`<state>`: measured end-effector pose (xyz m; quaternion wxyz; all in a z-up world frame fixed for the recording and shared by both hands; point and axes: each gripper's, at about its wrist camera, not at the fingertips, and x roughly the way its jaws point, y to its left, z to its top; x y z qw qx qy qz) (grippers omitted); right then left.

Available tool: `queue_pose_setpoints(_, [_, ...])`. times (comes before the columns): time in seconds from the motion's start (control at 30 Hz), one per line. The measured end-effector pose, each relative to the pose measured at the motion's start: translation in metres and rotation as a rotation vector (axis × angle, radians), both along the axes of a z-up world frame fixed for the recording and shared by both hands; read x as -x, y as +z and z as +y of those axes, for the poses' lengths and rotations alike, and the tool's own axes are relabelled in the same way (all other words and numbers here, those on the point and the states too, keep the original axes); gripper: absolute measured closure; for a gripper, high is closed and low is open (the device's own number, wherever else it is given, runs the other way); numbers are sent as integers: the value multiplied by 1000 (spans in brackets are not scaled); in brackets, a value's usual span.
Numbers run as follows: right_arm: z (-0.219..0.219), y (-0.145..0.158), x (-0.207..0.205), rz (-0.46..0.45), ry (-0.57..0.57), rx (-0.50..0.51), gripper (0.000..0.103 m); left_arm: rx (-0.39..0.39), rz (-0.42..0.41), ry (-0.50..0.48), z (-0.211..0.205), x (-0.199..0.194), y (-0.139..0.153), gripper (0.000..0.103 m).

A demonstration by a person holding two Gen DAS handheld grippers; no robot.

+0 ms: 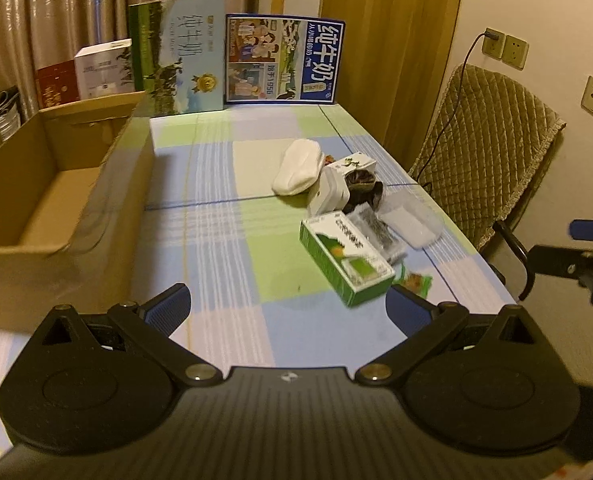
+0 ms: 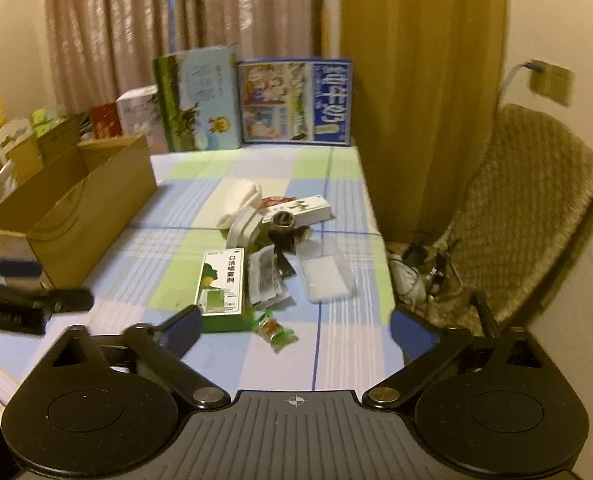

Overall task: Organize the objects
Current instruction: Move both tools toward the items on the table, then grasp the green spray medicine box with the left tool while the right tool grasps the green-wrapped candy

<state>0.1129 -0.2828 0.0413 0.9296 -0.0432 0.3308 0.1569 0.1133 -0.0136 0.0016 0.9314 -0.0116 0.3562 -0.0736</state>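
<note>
The task seems not started: the cardboard box (image 1: 56, 184) at left of the frame looks empty, the green box (image 1: 346, 260) and other items lie at centre. Both the left gripper (image 1: 288, 312) and right gripper (image 2: 292, 330) are wide open, holding nothing.

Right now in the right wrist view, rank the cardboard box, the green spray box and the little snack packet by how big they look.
1. cardboard box, clearly largest
2. green spray box
3. snack packet, smallest though nearest the camera
</note>
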Motion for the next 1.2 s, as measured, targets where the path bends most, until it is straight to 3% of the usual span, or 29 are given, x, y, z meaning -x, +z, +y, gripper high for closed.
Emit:
queue_pose_setpoints(0.17, [4, -33, -36, 64, 121, 29, 27, 27, 32, 1, -1, -37, -18, 1])
queue_pose_setpoints(0.33, [10, -80, -71, 175, 224, -20, 51, 35, 21, -6, -5, -66, -40, 1])
queue_pose_setpoints(0.57, [27, -119, -91, 152, 298, 87, 55, 8, 42, -85, -23, -96, -57, 1])
queue_pose_setpoints(0.7, [29, -126, -95, 130, 311, 93, 65, 17, 68, -99, -34, -109, -64, 1])
queue_pose_setpoints(0.73, [29, -126, -96, 125, 312, 94, 74, 19, 74, -105, -37, -111, -67, 1])
queue_pose_setpoints(0.8, [29, -125, -96, 116, 306, 105, 81, 16, 85, -112, -44, -115, -71, 1])
queue_pose_setpoints(1.0, [25, -122, -87, 85, 267, 124, 86, 8, 107, -121, -63, -132, -84, 2])
queue_pose_setpoints(1.2, [19, -121, -81, 81, 215, 160, 86, -17, 137, -156, -74, -141, -95, 16])
